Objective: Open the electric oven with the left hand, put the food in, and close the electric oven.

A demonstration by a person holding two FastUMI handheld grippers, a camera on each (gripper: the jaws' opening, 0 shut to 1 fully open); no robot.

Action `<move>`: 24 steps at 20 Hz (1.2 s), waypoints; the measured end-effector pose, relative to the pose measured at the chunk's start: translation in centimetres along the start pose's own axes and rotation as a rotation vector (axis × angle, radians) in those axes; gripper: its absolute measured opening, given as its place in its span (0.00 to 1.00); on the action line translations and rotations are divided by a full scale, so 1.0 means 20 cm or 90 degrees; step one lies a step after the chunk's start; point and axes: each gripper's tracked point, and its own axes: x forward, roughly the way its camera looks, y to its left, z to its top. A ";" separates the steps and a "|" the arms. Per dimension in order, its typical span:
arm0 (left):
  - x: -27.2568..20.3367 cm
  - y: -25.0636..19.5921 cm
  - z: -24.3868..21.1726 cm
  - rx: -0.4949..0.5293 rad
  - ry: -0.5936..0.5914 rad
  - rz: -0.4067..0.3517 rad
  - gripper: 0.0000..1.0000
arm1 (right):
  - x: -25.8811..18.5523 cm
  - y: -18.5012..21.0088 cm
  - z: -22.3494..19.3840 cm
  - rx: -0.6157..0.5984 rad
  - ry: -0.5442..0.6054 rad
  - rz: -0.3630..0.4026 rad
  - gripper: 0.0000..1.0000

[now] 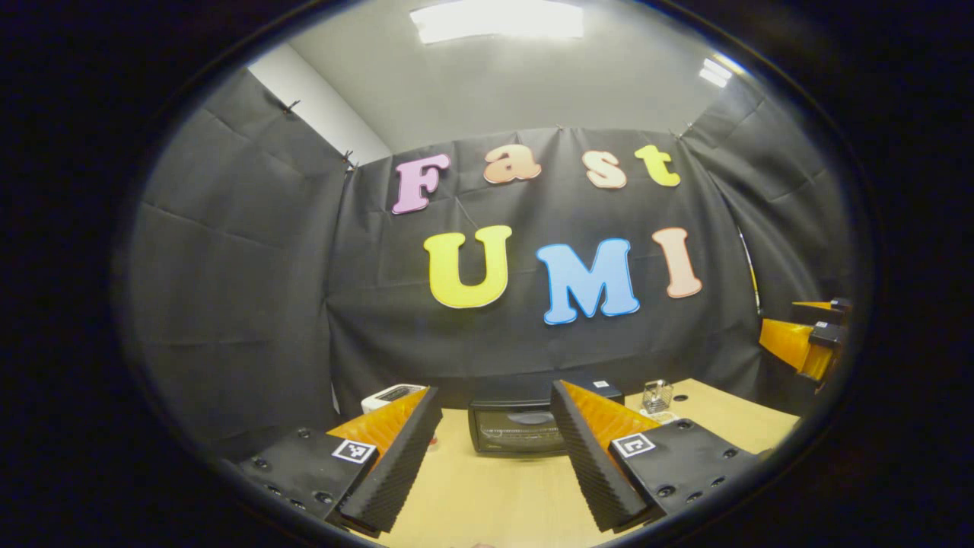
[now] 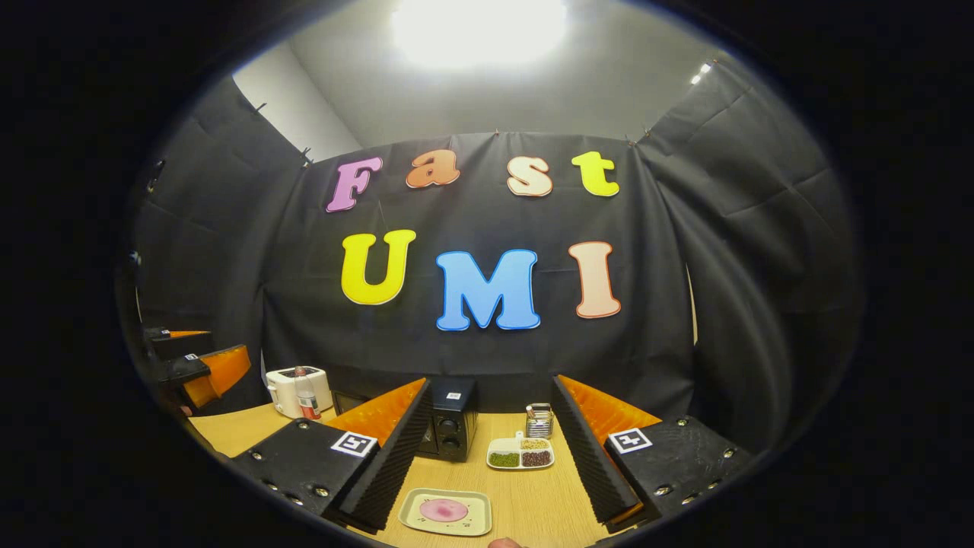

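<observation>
Careful: your left gripper (image 1: pixel 494 457) and right gripper (image 2: pixel 491 449) gape empty; oven (image 1: pixel 517 428) door closed, plate (image 2: pixel 446 511) before it may get knocked.

Matt wood-grain table (image 2: pixel 533 502), glossy glass-fronted oven (image 1: pixel 517 430).

The left gripper (image 1: pixel 494 449) is held level with its jaws spread wide apart, nothing between them. The right gripper (image 2: pixel 487 449) is likewise wide open and holds nothing. Each appears at the far edge of the other's view, raised beside its partner.
</observation>
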 end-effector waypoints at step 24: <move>1.52 -0.44 -1.01 0.027 0.132 -0.148 0.98 | 0.19 -0.21 -0.03 -0.065 0.052 -0.218 0.95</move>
